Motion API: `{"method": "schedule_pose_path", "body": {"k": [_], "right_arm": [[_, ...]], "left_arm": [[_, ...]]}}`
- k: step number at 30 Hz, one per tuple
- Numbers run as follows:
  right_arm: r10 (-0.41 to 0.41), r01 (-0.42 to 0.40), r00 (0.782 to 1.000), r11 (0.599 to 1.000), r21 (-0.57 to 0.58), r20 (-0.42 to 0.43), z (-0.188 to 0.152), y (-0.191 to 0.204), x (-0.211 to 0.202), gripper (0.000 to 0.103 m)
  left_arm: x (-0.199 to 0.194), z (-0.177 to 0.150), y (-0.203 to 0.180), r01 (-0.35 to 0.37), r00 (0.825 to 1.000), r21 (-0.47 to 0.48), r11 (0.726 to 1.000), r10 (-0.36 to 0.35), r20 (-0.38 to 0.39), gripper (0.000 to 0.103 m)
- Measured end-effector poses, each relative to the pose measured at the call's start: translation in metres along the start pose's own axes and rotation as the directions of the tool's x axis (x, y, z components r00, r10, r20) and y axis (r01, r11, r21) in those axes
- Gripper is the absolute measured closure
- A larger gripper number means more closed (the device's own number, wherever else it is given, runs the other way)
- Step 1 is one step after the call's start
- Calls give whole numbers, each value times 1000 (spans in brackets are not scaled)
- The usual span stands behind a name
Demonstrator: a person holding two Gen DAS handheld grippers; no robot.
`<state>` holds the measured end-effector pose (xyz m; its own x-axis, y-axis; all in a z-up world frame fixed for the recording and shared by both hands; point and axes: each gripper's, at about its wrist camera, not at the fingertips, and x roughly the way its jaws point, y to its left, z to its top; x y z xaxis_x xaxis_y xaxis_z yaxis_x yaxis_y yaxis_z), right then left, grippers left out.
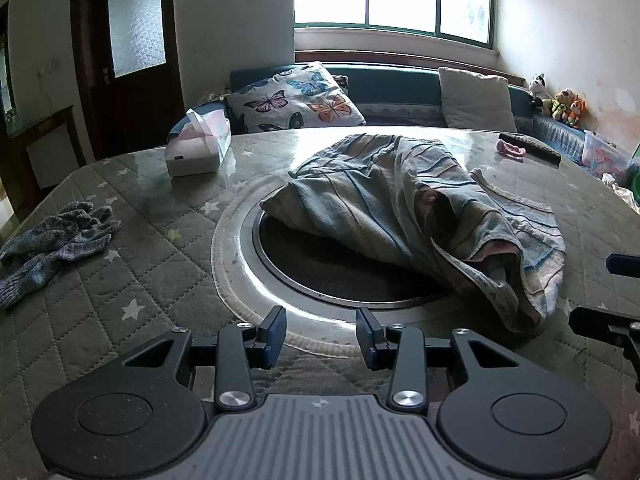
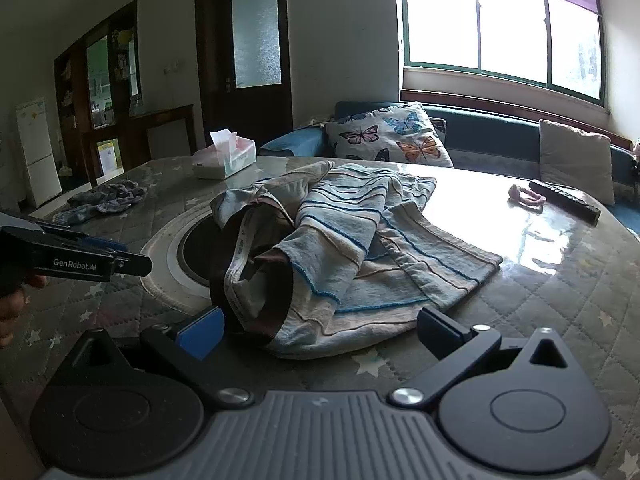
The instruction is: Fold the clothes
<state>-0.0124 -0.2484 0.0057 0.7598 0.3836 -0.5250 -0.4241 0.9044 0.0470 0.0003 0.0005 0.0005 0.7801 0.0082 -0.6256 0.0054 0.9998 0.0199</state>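
Both grippers are black with blue pads on the fingers, round silver screws and a grey ribbed top. One side says "GenRobot.AI".

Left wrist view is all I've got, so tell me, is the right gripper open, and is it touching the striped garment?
Observer: The right gripper is open, jaws spread wide at the near edge of the striped garment, holding nothing. I can't tell whether a finger brushes the cloth.
Operator: Does the garment lie flat on its far side?
Observer: Partly. Toward the remote a striped panel lies flat on the table; the rest is bunched.
Operator: What's at the end nearest that gripper?
Observer: A dark brown band around an opening, facing the gripper.
Operator: And my left gripper?
Observer: The left gripper shows at the right view's left edge, short of the garment.
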Motion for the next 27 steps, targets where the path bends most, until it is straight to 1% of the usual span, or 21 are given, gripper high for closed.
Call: {"method": "schedule_pose_path", "body": {"k": [4,12,21,27], "right_arm": [[-5,5,1000,1000,1,-8,1,1,2,0],[-15,16,1000,1000,4,-25,4,2,6,0],[-28,28,997,1000,6,-70,6,1,15,0],[-28,29,994,1000,11,-101,6,1,21,0]], "left_arm": [[0,4,2,-3,1000,4,1000,3,-9,62],[3,-6,-3,-5,1000,0,1000,5,-2,62],[6,-3,-9,-4,999,7,1000,5,-37,62],[10,-1,-10,10,998,5,1000,-10,-62,62]]}}
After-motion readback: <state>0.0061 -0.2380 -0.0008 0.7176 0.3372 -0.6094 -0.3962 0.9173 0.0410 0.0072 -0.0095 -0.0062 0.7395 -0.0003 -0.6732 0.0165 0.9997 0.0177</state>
